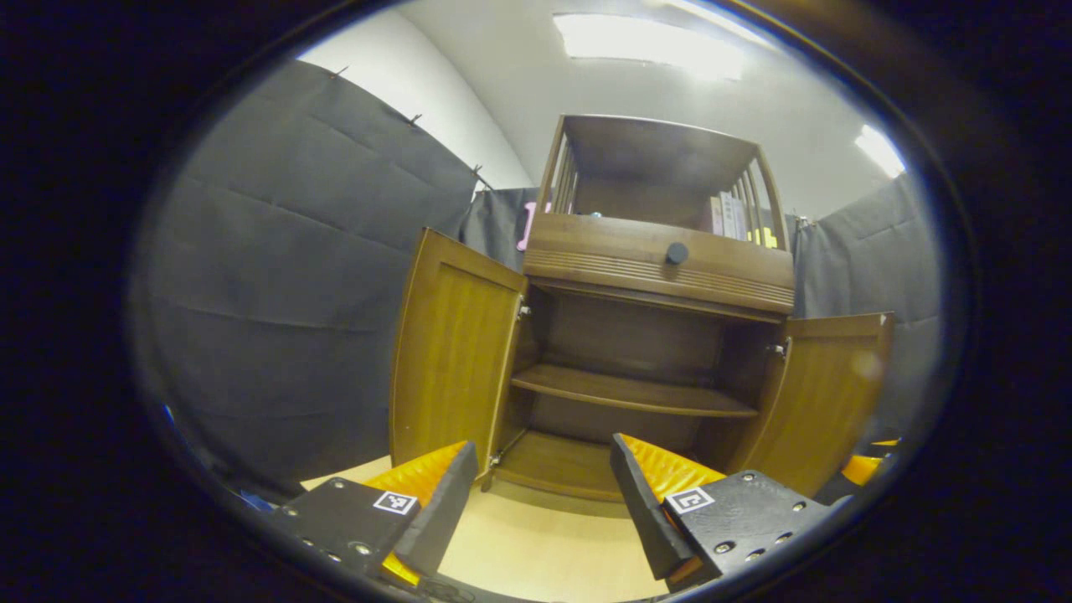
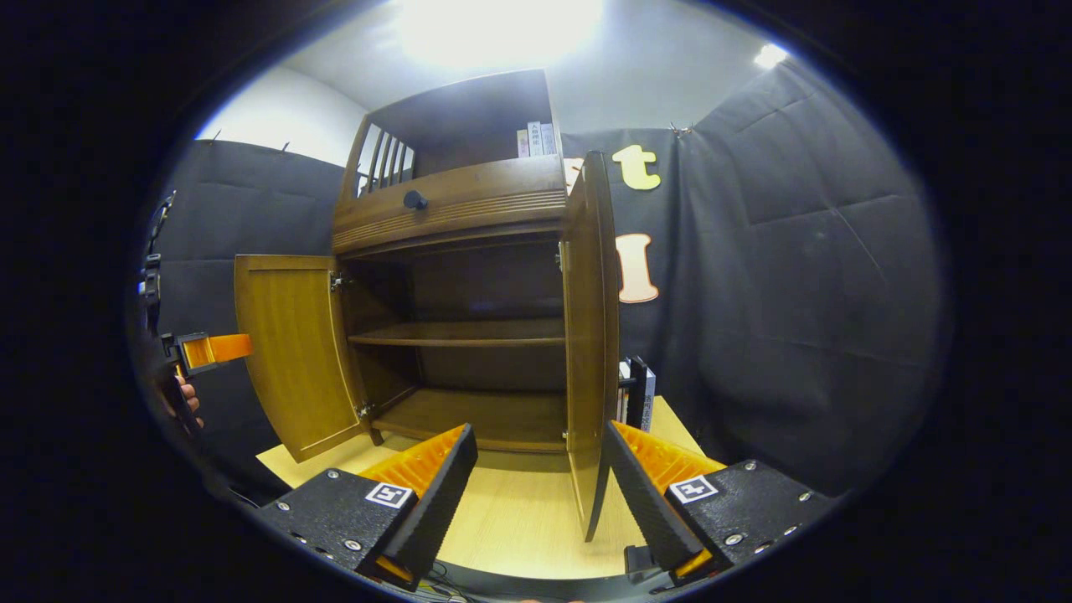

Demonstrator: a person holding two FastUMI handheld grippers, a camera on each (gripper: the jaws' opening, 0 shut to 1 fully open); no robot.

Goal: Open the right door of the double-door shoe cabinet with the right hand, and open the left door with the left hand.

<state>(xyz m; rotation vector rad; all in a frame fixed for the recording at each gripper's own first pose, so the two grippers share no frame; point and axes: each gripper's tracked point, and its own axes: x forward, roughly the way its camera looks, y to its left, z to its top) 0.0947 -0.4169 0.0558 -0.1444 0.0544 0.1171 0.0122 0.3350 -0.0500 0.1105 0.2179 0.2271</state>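
Right gripper point(image 2: 536, 477) jaws spread beside open right door point(image 2: 590, 335); left door point(image 2: 293, 352) open.

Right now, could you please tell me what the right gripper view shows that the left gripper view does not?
Right gripper view: the left gripper, held in a hand at the far left, and books standing beside the cabinet on its right. Left gripper view: a pink thing behind the cabinet's upper left corner. Both: the cabinet with left door and right door swung open, its bare shelf and the drawer knob.
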